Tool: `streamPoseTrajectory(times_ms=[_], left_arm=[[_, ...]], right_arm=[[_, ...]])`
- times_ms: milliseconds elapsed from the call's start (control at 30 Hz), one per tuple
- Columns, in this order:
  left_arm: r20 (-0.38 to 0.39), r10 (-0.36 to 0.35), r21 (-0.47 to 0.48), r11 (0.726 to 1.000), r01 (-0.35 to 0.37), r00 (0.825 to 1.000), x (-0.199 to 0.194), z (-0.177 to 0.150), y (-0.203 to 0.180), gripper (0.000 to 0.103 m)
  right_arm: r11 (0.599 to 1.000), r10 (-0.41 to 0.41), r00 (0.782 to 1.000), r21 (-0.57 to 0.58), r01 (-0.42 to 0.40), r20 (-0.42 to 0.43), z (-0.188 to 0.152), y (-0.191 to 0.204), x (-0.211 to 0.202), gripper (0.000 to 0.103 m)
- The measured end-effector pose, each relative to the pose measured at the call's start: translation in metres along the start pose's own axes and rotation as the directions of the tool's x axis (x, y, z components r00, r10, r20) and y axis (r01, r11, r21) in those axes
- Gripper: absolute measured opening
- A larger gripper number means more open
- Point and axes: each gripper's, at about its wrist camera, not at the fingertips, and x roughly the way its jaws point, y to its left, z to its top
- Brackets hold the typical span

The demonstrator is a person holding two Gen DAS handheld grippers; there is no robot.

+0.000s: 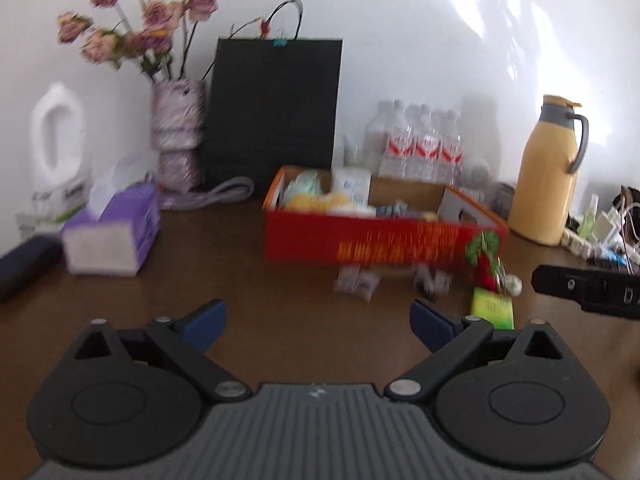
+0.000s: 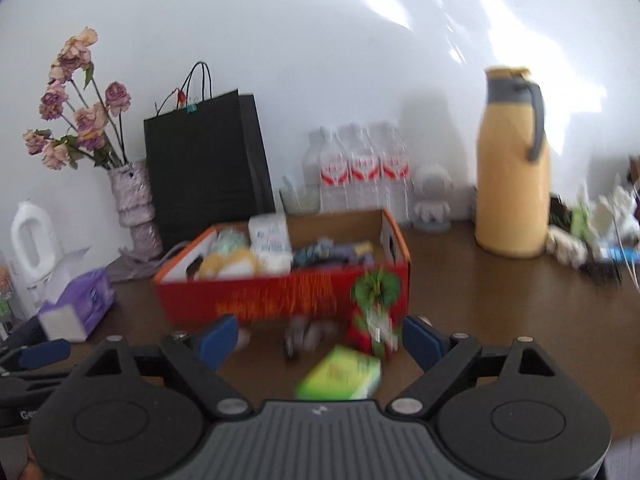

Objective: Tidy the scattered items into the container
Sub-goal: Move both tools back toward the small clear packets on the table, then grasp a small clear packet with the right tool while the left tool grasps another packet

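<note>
A red open cardboard box (image 1: 372, 242) (image 2: 280, 294) holds several items on the brown table. In front of it lie small wrapped packets (image 1: 358, 280) (image 2: 308, 334), a red and green wrapped item (image 1: 490, 266) (image 2: 376, 320) and a green box (image 1: 493, 307) (image 2: 340, 374). My left gripper (image 1: 318, 326) is open and empty, well short of the packets. My right gripper (image 2: 320, 340) is open and empty, with the green box lying between its fingers on the table. The right gripper also shows at the right edge of the left wrist view (image 1: 588, 290).
A purple tissue box (image 1: 112, 236) (image 2: 78, 306) sits left. A black paper bag (image 1: 276, 114), a flower vase (image 1: 178, 136), a white jug (image 1: 58, 144), water bottles (image 1: 420, 144) and a yellow thermos (image 1: 548, 170) (image 2: 514, 164) line the wall. Cables and plugs (image 1: 604, 232) lie far right.
</note>
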Motion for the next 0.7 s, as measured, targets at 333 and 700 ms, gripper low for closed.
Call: streamPoseTrajectory(times_ms=[333, 700], left_arm=[[-0.050, 0.068, 0.068, 0.996, -0.065, 0.996, 0.001, -0.012, 0.015, 0.100], [-0.023, 0.065, 0.037, 0.997, -0.064, 0.998, 0.053, 0.032, 0.035, 0.095]], right_arm=[[1.000, -0.006, 0.994, -0.019, 0.004, -0.110, -0.047, -0.003, -0.012, 0.082], [0.986, 0.164, 0.971, 0.001, -0.166, -0.174, 0.023, 0.043, 0.123, 0.055]])
